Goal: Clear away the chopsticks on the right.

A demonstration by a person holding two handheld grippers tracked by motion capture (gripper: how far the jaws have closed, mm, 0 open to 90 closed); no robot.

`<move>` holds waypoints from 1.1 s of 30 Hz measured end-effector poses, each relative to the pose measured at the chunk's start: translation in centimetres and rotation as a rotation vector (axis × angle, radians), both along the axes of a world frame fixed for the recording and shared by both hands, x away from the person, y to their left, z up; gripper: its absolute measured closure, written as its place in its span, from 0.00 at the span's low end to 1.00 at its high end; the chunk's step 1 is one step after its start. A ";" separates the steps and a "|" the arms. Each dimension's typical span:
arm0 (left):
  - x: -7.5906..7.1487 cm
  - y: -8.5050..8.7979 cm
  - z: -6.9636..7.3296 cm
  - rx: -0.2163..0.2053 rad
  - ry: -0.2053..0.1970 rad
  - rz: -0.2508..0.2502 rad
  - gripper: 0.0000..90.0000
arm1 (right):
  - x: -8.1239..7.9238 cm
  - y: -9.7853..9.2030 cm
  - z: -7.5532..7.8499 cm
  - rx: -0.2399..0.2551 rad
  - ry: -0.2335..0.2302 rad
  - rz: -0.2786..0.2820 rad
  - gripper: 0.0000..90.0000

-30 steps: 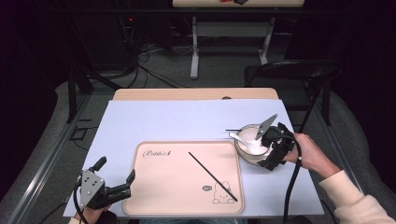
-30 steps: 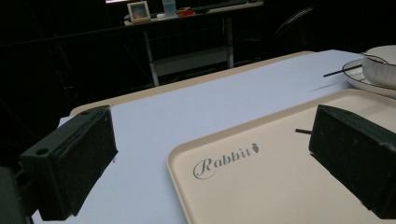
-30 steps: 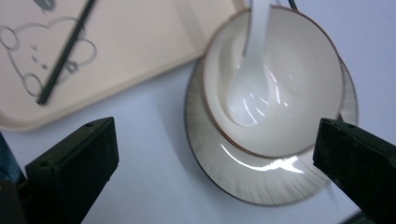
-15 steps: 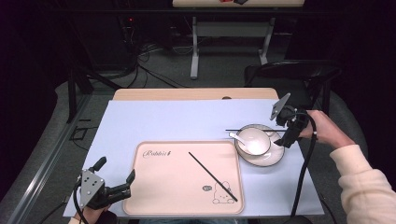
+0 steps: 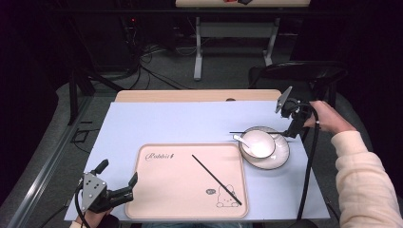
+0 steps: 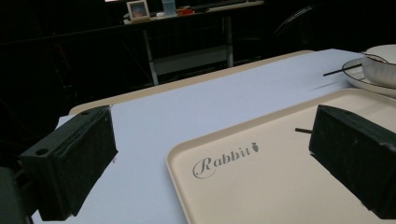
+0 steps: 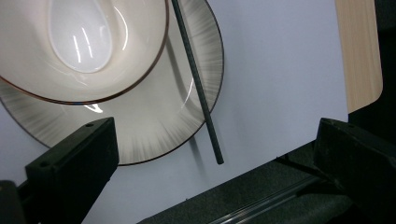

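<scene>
Pale-pink plastic tray (image 5: 157, 199) printed with the word "Rabbit" and a small rabbit drawing sits at the near edge of a table (image 5: 157, 126) covered in a light blue sheet, one black chopstick (image 5: 216, 179) lying diagonally across it. To the right of the tray, a white bowl (image 5: 259, 142) holding a white ceramic spoon (image 5: 241, 140) stands on a grey-rimmed plate (image 5: 280, 156), with a second black chopstick (image 5: 247, 132) resting across the plate's far rim, its ends overhanging the sheet.

At far right, the right gripper (image 5: 291, 124), held by a person's hand (image 5: 328, 118), hovers just beyond the plate with its jaws spread wide and nothing between them; the right gripper view looks straight down on the rim-balanced chopstick (image 7: 198, 84), which suggests it is being lined up as the next pick, possibly to join its mate on the tray.

At near left, the left gripper (image 5: 116, 190) rests low by the tray's near-left corner, jaws likewise apart and empty, apparently waiting. No other writing is legible.
</scene>
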State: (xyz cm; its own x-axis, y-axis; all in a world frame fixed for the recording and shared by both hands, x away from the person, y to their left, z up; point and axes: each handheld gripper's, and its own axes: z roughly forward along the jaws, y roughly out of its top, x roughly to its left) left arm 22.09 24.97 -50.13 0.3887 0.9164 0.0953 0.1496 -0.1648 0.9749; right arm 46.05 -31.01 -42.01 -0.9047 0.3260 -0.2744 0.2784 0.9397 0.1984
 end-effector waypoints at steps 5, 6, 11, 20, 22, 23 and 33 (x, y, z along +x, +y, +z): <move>0.0 0.0 0.0 0.001 0.000 -0.001 0.00 | 0.7 0.0 -0.8 -0.005 0.000 0.002 0.04; 0.0 0.0 0.0 0.001 0.000 -0.001 0.00 | 0.8 0.1 -1.0 -0.010 -0.005 0.001 0.06; 0.0 0.0 0.0 0.002 0.000 -0.002 0.01 | 1.4 0.6 -1.9 -0.049 -0.010 0.013 0.24; 0.0 0.0 0.0 0.000 -0.001 -0.001 0.00 | 2.3 2.1 -4.2 -0.071 0.019 0.032 0.54; 0.0 0.0 0.0 0.000 -0.001 0.001 0.00 | 2.6 2.6 -5.0 -0.088 0.044 0.056 0.62; 0.0 0.0 0.0 0.003 0.000 0.000 0.00 | 2.7 2.7 -5.3 -0.095 0.050 0.055 0.65; -0.1 0.0 0.0 0.001 0.001 0.002 0.01 | 3.2 2.9 -7.1 -0.138 0.108 0.071 0.73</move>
State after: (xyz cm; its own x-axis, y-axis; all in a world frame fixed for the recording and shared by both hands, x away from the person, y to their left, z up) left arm 22.01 25.02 -50.15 0.3865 0.9173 0.0956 0.1507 -0.1651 0.9747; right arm 49.29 -28.09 -49.13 -0.9508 0.2262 -0.2118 0.2231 0.9740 0.0388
